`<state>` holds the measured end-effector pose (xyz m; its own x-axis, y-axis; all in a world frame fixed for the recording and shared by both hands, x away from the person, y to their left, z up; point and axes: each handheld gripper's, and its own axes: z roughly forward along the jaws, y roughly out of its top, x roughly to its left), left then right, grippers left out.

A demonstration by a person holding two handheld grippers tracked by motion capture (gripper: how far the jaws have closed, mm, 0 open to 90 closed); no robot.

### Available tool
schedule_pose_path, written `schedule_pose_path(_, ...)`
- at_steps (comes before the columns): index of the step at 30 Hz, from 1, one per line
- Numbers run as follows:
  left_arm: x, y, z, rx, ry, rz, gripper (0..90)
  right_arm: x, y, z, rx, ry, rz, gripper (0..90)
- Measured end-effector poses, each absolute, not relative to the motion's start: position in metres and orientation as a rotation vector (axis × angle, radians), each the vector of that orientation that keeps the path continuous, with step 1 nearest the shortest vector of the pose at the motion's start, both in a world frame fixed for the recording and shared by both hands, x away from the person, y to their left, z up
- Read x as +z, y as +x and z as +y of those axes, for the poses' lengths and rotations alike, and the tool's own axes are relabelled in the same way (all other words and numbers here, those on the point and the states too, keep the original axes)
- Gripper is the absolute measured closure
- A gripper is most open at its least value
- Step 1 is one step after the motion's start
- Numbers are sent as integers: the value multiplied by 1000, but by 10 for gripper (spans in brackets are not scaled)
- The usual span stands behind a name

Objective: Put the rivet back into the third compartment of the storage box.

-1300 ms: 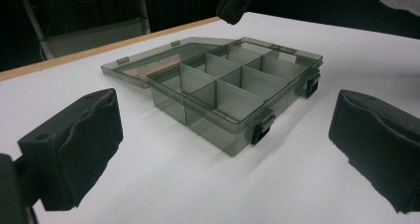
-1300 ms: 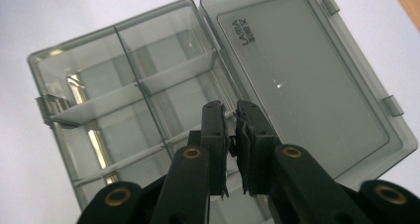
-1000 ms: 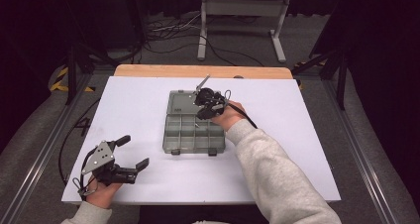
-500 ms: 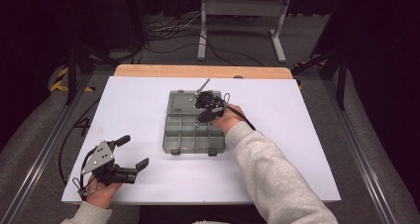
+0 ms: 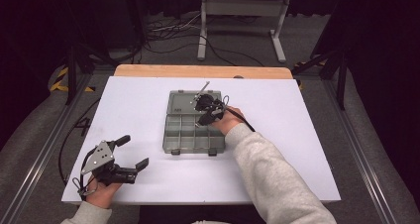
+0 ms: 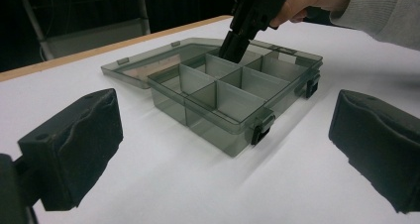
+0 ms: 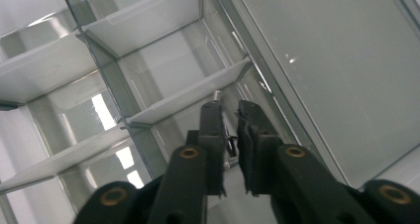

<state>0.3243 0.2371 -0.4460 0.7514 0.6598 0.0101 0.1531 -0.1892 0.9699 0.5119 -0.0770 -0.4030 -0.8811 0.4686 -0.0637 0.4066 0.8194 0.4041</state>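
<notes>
Your right claw (image 5: 207, 116) was dipped into a back compartment of the organizer box (image 5: 190, 135), on the side nearest the hinge. The box was smoky grey translucent plastic, rectangular, split by thin straight dividers into square cells, with two dark latches on its front edge; its flat lid (image 5: 190, 101) lay folded open behind it on the tabletop (image 5: 277, 149). The box sat about mid-tabletop, a matte white sheet over a light wooden edge at the back.

In the right gripper view your jaws had just been easing apart, now a narrow slit, with a small metal piece (image 7: 229, 145), thin and shiny, in the gap between them; whether the pads still pressed on it you couldn't tell from the frame. The jaws were black, hard, with brass-coloured pivots.

Your left claw (image 5: 132, 152) rested near the front left corner of the tabletop, well apart from the box, released, its blocky black foam-like pads (image 6: 74, 140) spread wide with nothing between them.
</notes>
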Motion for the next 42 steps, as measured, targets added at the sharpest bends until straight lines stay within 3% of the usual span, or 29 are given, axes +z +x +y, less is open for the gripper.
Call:
schedule_pose_path(7, -446, 324, 237, 516, 1730, 648, 7, -397, 508, -80, 615, 682, 2819, 694)
schedule_pose_path(19, -447, 325, 236, 516, 1728, 645, 8, -369, 490, -92, 751, 657, 2735, 482)
schedule_pose_path(42, -445, 326, 234, 516, 1723, 643, 7, -337, 434, -174, 1141, 579, 2524, 194)
